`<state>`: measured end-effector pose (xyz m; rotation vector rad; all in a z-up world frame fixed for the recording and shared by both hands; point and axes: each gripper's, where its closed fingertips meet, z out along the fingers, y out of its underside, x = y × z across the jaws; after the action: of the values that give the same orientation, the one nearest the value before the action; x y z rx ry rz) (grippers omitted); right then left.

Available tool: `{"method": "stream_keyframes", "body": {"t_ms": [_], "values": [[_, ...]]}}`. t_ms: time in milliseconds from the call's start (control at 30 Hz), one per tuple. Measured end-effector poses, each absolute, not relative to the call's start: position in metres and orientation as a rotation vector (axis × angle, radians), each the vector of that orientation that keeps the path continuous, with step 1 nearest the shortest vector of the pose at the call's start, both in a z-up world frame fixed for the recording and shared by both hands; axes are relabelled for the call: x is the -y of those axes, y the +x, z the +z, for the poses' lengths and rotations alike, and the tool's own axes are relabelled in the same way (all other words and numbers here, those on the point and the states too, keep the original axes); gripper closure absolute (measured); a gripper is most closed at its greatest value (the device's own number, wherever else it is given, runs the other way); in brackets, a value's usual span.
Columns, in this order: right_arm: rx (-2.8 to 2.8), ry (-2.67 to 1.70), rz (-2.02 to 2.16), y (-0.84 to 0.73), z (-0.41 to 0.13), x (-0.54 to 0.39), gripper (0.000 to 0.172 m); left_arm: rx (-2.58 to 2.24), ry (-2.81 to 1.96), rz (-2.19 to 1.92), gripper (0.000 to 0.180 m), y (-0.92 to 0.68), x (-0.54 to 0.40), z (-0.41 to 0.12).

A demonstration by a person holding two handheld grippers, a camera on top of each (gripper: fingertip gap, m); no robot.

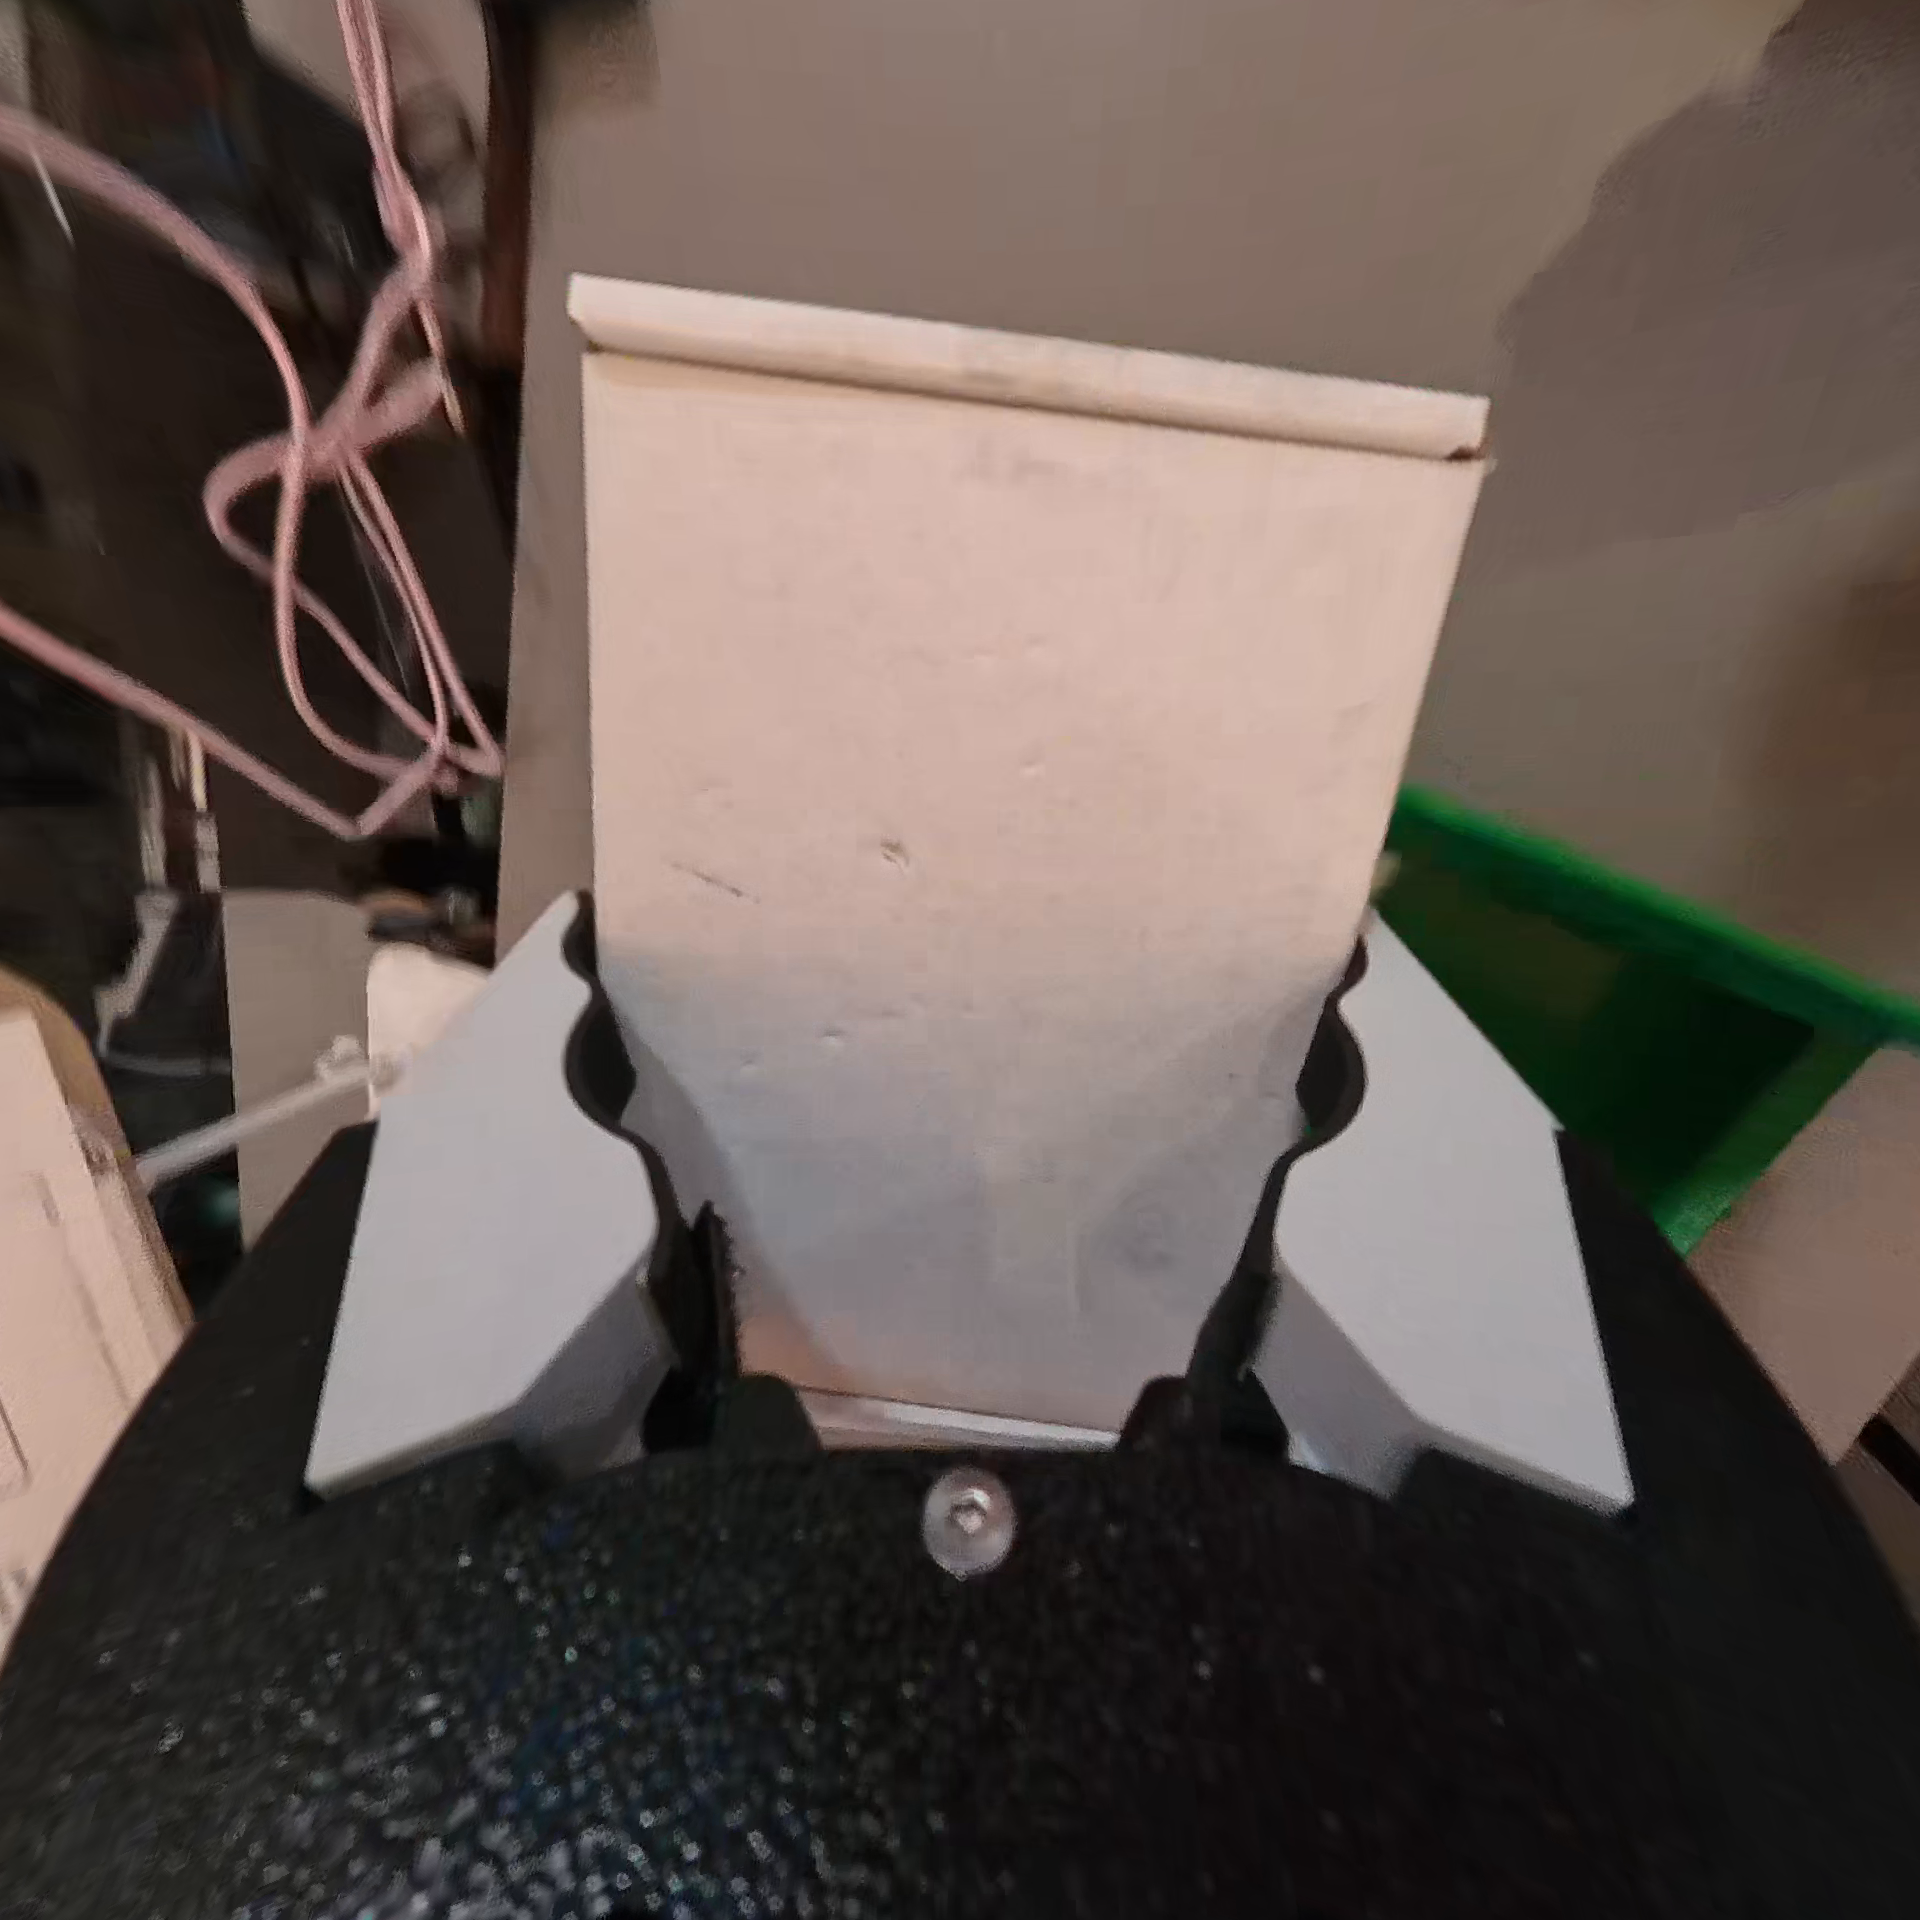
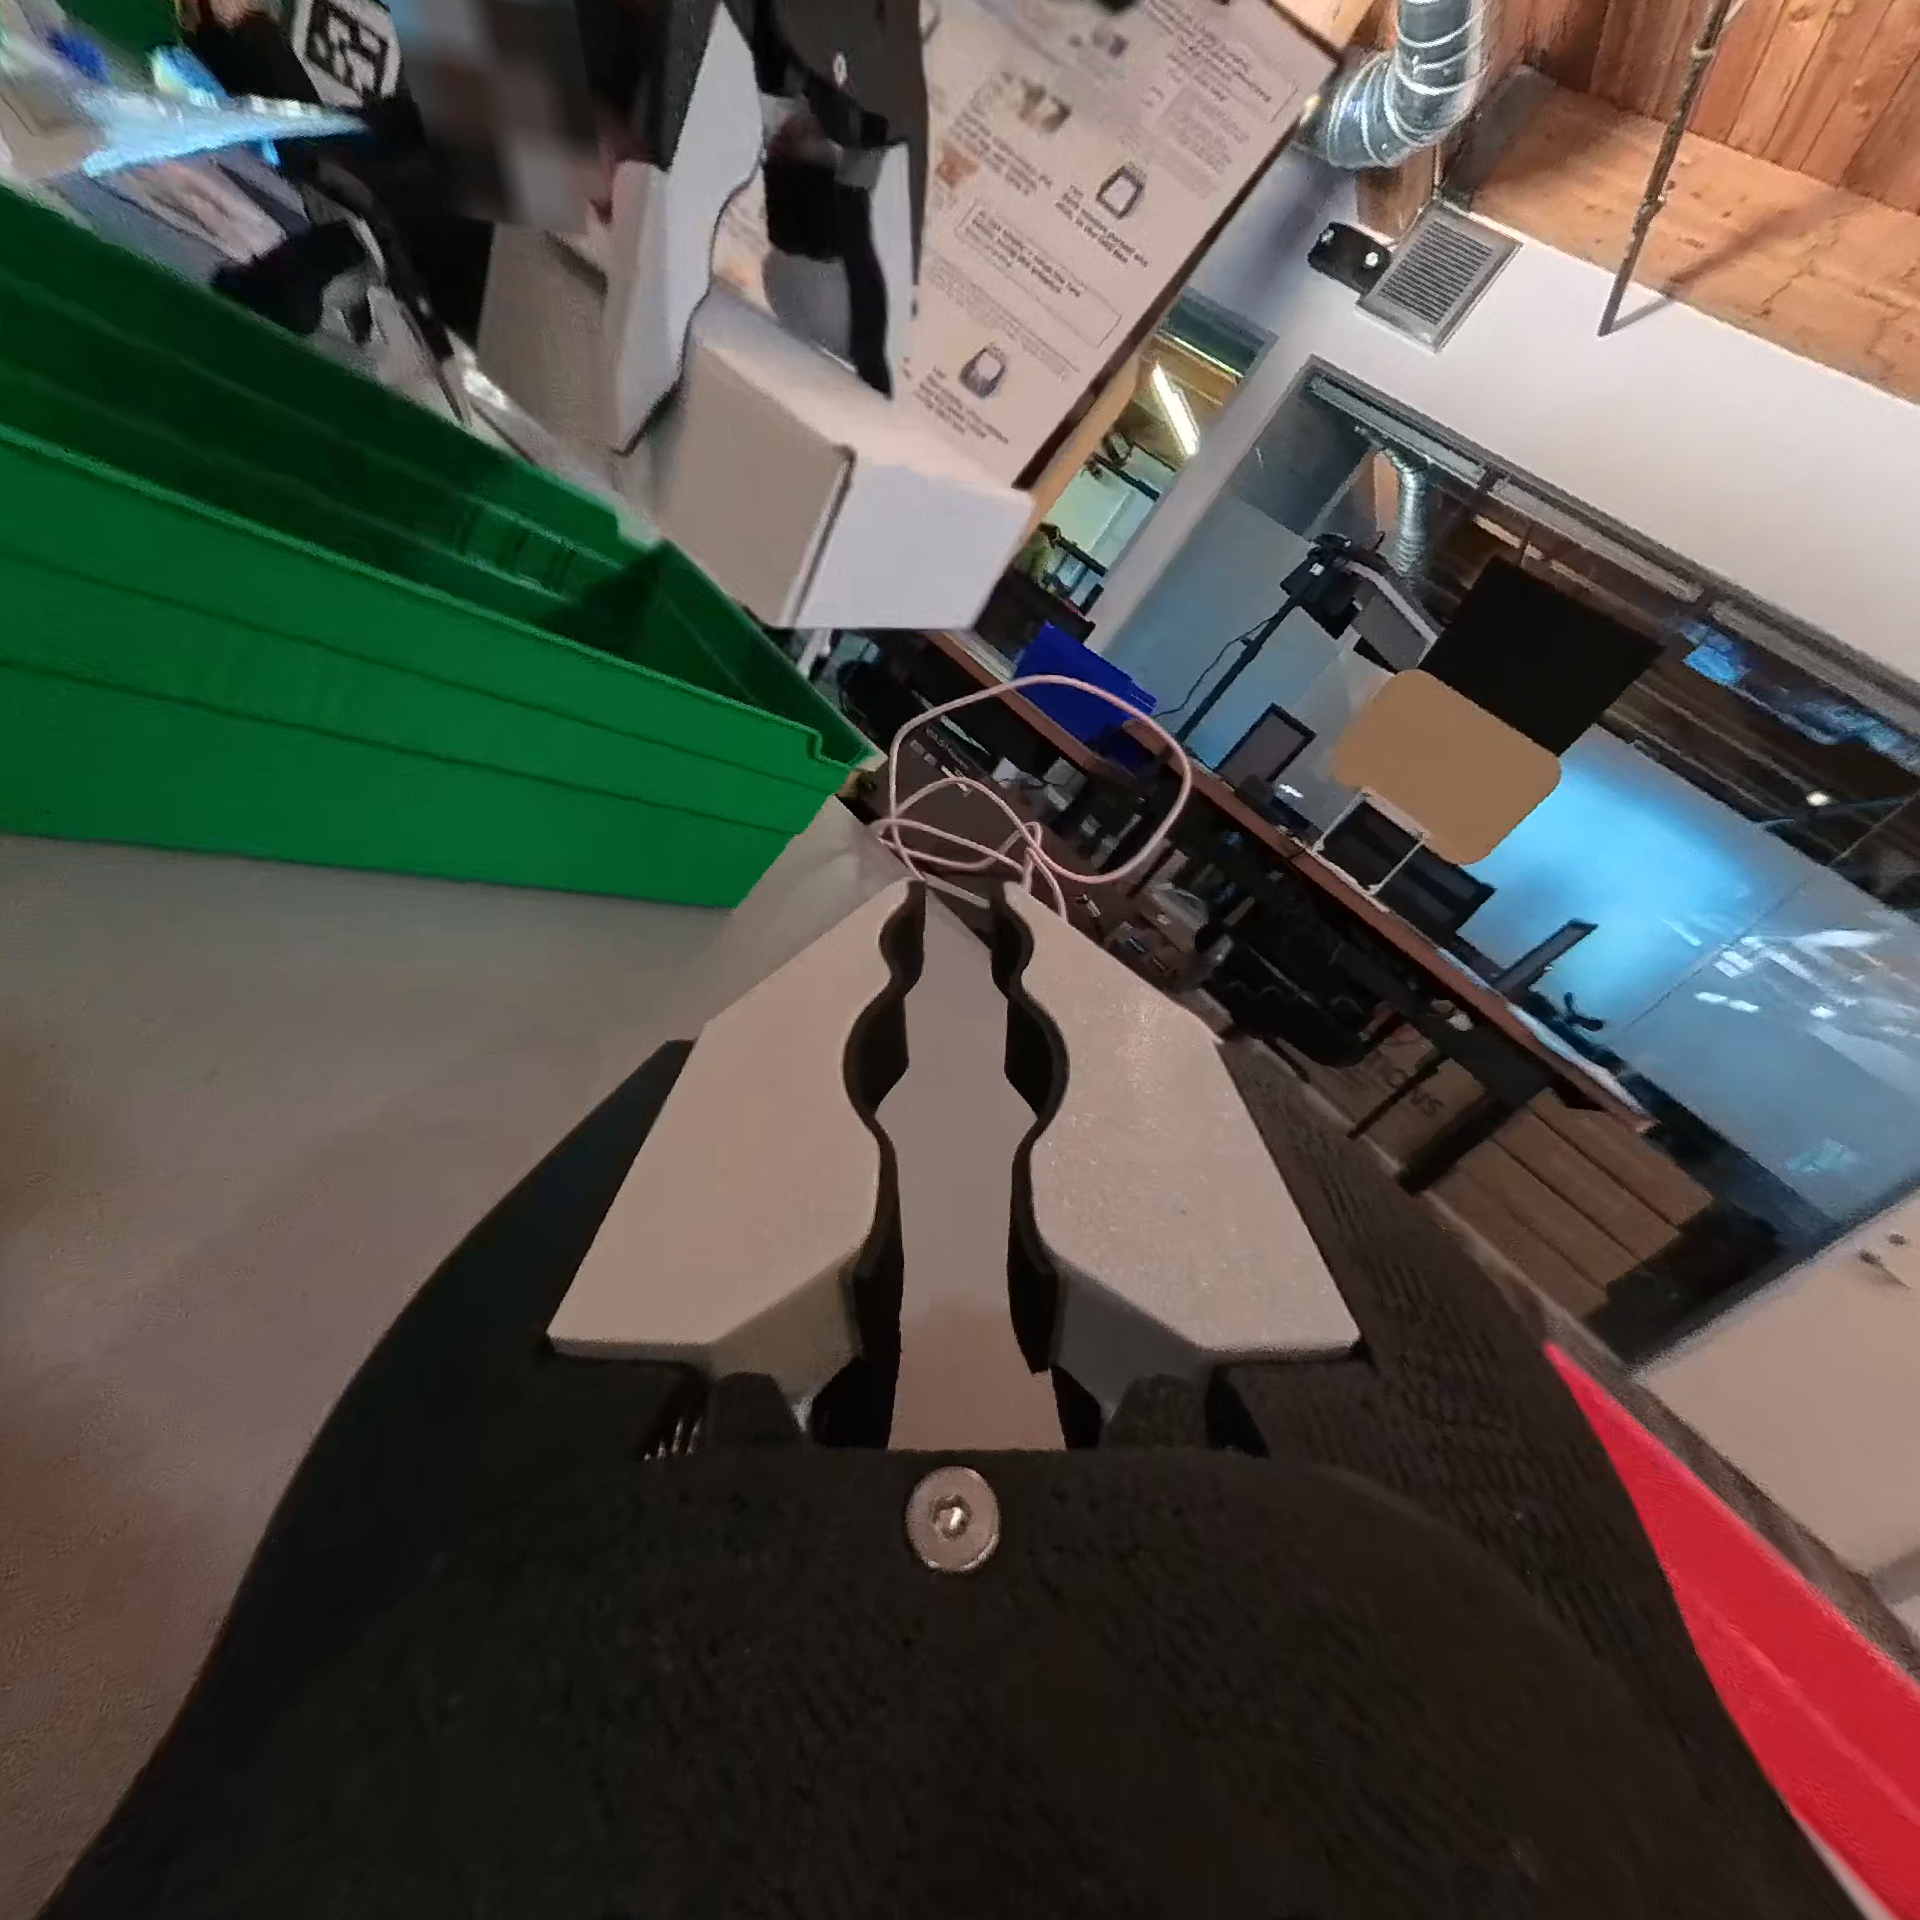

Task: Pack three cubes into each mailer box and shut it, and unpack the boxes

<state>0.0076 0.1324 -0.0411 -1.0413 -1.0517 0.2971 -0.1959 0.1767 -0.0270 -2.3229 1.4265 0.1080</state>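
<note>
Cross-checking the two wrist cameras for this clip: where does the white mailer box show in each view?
Left wrist view: the white mailer box fills the centre, closed, clamped between the left claw's pads.
Right wrist view: the same box sits upper centre, held aloft by the left claw; the right claw is open with nothing between its pads.
Shared landmark: the green bin.

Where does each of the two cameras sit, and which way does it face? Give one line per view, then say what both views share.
Left wrist view: sits on the left gripper, looking along its fingers, whose pads grip a closed white mailer box; wall behind.
Right wrist view: sits on the right gripper, tilted, looking over the table edge into the room; its fingers stand apart, nothing between.
Shared: the box, the green bin and the pink cable.
</note>
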Motion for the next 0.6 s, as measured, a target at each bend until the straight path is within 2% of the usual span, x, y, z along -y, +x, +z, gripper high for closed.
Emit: {"method": "stream_keyframes", "body": {"t_ms": [33,167,400,600], "values": [[1.032,-1.058,0.329,0.009,-0.041,-0.134,0.161,-1.437,-2.28,0.069,0.048,-0.178,-0.177,-0.022],[0.902,-1.117,0.318,0.032,-0.036,-0.16,0.161,-1.554,-2.188,-0.016,0.048,-0.107,-0.17,-0.032],[0.826,-1.169,0.053,0.079,-0.054,-0.214,0.161,-1.71,-2.251,-0.156,0.049,-0.015,-0.165,-0.091],[0.787,-1.133,0.021,0.105,-0.05,-0.224,0.16,-1.658,-2.264,-0.288,0.049,0.033,-0.165,-0.126]]}}
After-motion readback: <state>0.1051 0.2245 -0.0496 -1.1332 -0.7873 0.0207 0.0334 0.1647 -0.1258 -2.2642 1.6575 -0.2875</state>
